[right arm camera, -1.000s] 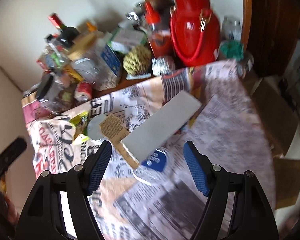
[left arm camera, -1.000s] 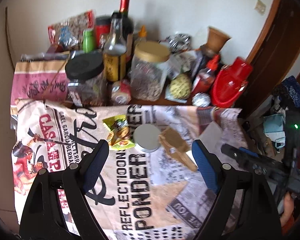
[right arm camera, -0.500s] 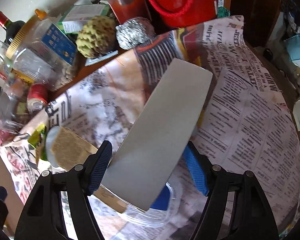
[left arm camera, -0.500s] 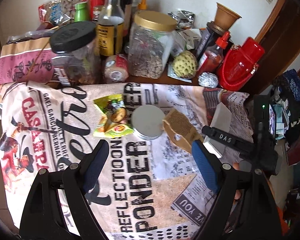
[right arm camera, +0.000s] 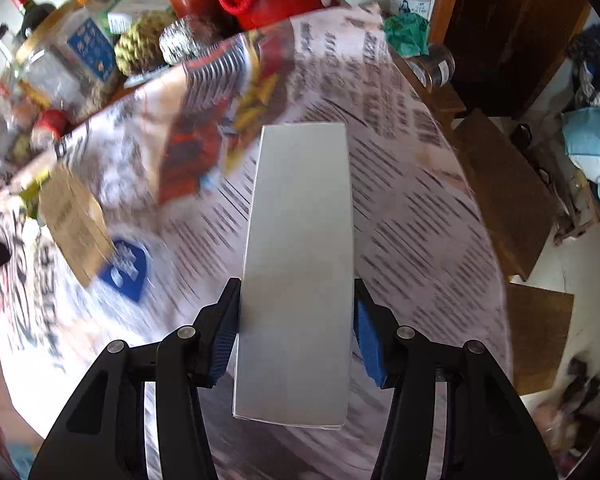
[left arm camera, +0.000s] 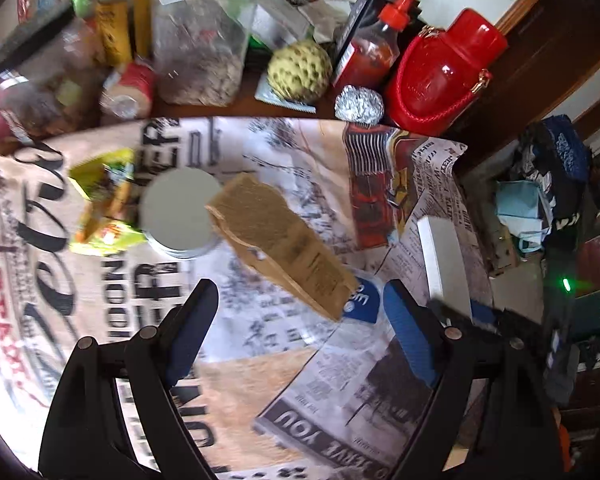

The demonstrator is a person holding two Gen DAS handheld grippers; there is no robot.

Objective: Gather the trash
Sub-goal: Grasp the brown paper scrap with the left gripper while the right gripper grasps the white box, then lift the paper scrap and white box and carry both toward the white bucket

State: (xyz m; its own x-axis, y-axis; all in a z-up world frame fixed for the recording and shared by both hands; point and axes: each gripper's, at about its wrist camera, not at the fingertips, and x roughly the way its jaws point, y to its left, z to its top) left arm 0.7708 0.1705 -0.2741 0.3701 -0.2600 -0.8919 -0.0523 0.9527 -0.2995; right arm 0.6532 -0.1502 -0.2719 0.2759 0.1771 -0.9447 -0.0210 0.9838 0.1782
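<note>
Between closing right gripper (right arm camera: 296,332) pads: grey box (right arm camera: 300,240).

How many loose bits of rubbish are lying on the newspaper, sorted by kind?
Boxes: 2, the grey box and the brown carton
Wrappers: 1, the yellow-green wrapper
Round lids: 1, the grey lid
Clear plastic with a blue label: 1, the blue-labelled plastic
Total: 5

Newspaper-covered table (left arm camera: 228,364): cardboard scrap (left arm camera: 278,246), round lid (left arm camera: 178,214), wrapper (left arm camera: 100,204)
</note>
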